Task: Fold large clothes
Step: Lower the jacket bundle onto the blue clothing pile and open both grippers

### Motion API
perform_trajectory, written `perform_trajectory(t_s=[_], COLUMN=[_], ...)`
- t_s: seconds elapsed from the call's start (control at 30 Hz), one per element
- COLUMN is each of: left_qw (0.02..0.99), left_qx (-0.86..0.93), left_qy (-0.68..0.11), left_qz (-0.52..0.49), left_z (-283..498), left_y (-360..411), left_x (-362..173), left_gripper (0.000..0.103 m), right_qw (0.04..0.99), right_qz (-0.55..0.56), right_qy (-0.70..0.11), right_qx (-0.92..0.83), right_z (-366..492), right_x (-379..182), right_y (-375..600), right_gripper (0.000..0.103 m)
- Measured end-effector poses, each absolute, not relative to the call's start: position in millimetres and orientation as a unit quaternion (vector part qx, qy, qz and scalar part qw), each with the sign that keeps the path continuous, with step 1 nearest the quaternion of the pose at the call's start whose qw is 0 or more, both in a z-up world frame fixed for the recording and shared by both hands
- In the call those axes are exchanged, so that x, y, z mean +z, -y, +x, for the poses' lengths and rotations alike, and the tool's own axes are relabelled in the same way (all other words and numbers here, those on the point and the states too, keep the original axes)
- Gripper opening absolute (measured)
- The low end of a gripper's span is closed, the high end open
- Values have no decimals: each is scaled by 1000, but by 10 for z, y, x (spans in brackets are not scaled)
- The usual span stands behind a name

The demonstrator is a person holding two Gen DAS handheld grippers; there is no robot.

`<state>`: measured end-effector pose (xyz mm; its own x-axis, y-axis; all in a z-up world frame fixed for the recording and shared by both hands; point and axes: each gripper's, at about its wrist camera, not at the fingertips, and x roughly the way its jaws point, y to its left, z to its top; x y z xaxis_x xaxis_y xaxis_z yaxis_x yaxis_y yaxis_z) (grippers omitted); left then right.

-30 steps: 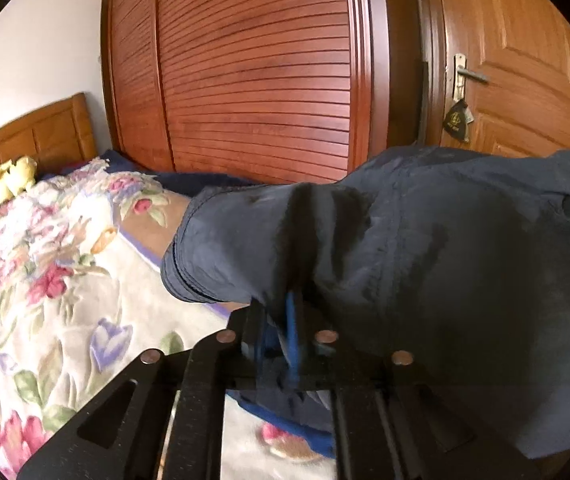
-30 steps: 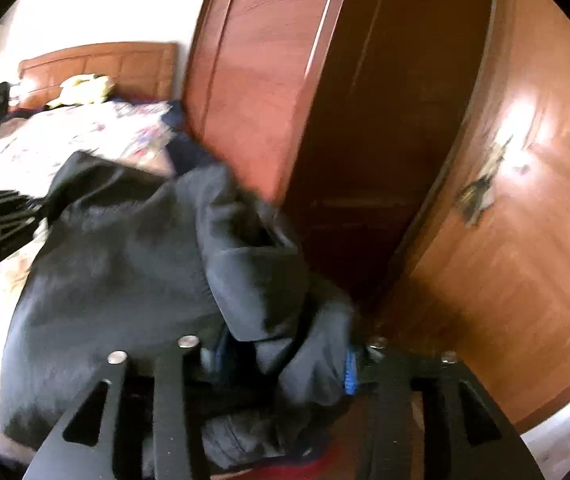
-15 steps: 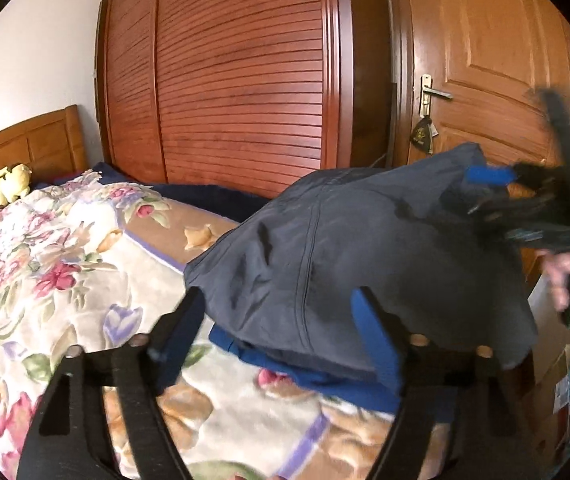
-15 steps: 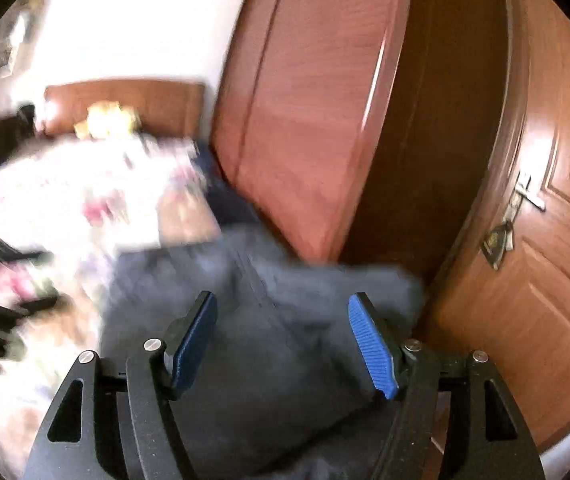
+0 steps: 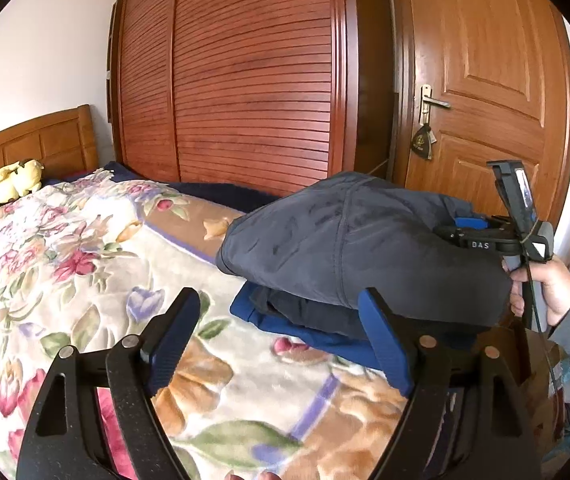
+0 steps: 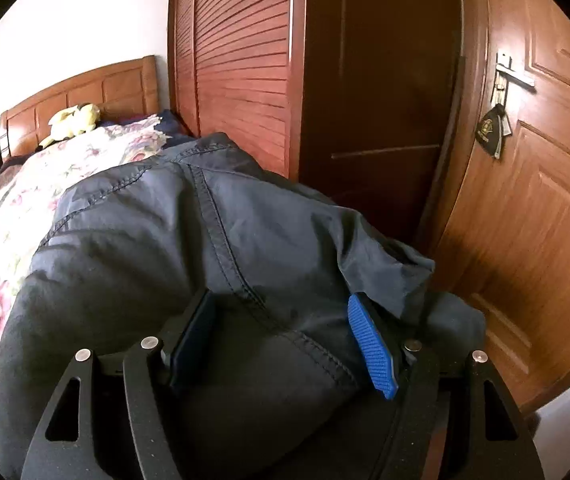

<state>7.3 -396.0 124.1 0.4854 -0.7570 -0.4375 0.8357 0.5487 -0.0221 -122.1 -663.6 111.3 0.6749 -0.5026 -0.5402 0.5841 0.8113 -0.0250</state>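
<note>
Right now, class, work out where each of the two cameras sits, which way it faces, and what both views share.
Left wrist: on the left gripper, jaws open over the floral bed, facing the wardrobe; the right gripper and hand show.
Right wrist: on the right gripper, jaws open around the dark folded garment, facing the door.
Shared: garment, bed, wardrobe, door, yellow plush toy.

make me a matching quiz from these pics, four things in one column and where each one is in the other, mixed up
Things:
1. jacket
2. plush toy
3. pouch
4. left gripper

Places:
a. by the headboard
b. hanging below the door handle
c. folded on the blanket near the bed's edge
d. open above the blanket, just short of the clothes

Pairs: 1-c, 2-a, 3-b, 4-d
</note>
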Motion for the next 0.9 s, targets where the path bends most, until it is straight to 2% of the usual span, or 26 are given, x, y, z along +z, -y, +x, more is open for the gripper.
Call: perform_trajectory(t_s=[0.3, 0.6, 0.9], left_qw=[854, 842, 843], left_qx=[-476, -493, -489], left_qy=[-192, -193, -201], left_qz=[81, 100, 101], left_z=[-139, -404, -512], left_y=[3628, 3668, 3547], left_x=[1218, 1072, 941], left_gripper=[84, 84, 84], right_qw=[902, 908, 915], right_qz=[78, 54, 43], right_qy=[-260, -228, -209], right_qx=[-336, -346, -342], right_z=[-1165, -1352, -1583], right_x=[976, 1124, 1059], right_y=[6383, 5872, 5202], right_gripper=[71, 72, 79])
